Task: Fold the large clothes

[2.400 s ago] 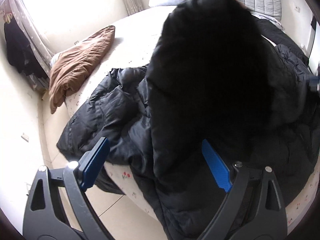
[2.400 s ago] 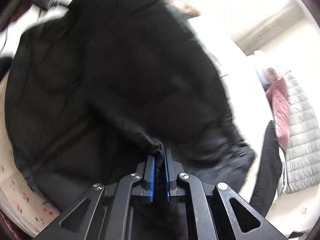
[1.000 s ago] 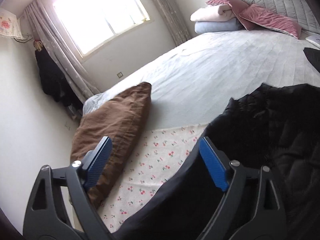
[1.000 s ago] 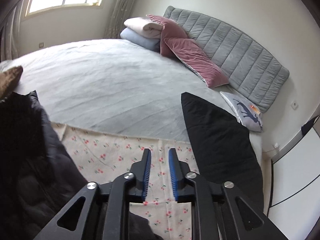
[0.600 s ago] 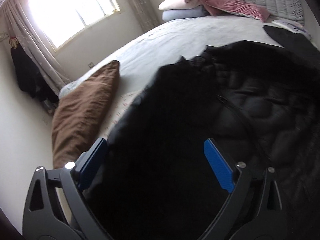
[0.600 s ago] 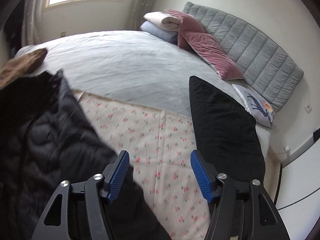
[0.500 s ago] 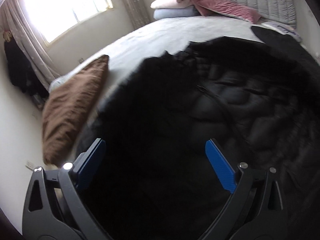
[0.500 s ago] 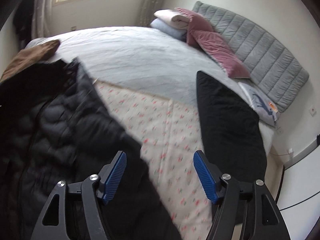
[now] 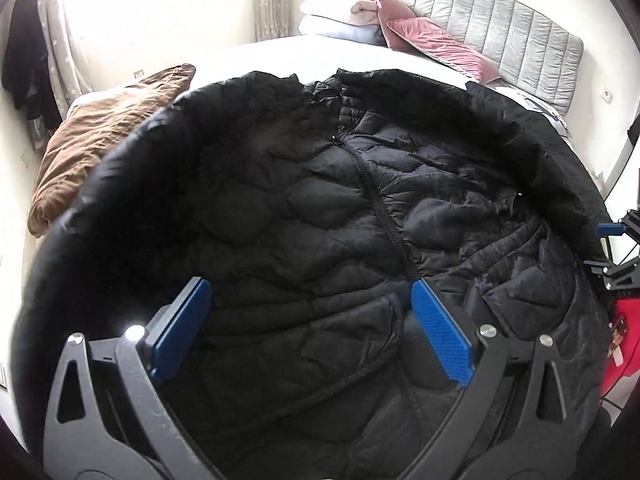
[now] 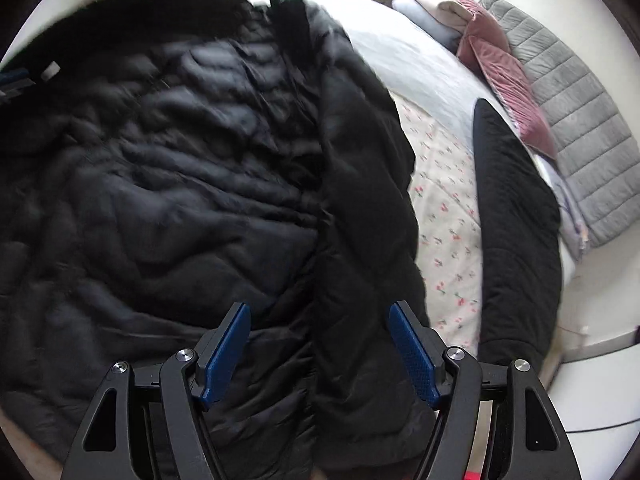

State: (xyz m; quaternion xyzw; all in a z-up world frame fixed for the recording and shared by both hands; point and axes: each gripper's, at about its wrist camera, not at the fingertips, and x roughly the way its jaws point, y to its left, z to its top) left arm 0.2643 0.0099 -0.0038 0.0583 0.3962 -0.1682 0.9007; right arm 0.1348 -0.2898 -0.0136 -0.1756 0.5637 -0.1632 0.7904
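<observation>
Both grippers gape with nothing held: left gripper [image 9: 308, 328], right gripper [image 10: 320, 348]. Black puffer jacket [image 9: 320, 208] lies front-up, zipped, along the bed's [image 10: 440, 200] near edge. I'd pinch the right sleeve [image 10: 360, 200] at its cuff and carry it across the zipper.

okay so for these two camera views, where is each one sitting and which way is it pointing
Left wrist: sits on the left gripper, looking across the black puffer jacket toward the grey headboard; its open blue fingers show, with the right gripper at the edge.
Right wrist: sits on the right gripper, over the jacket's sleeve, facing the floral sheet; its open fingers show.
Shared: jacket, pink pillows, headboard.
</observation>
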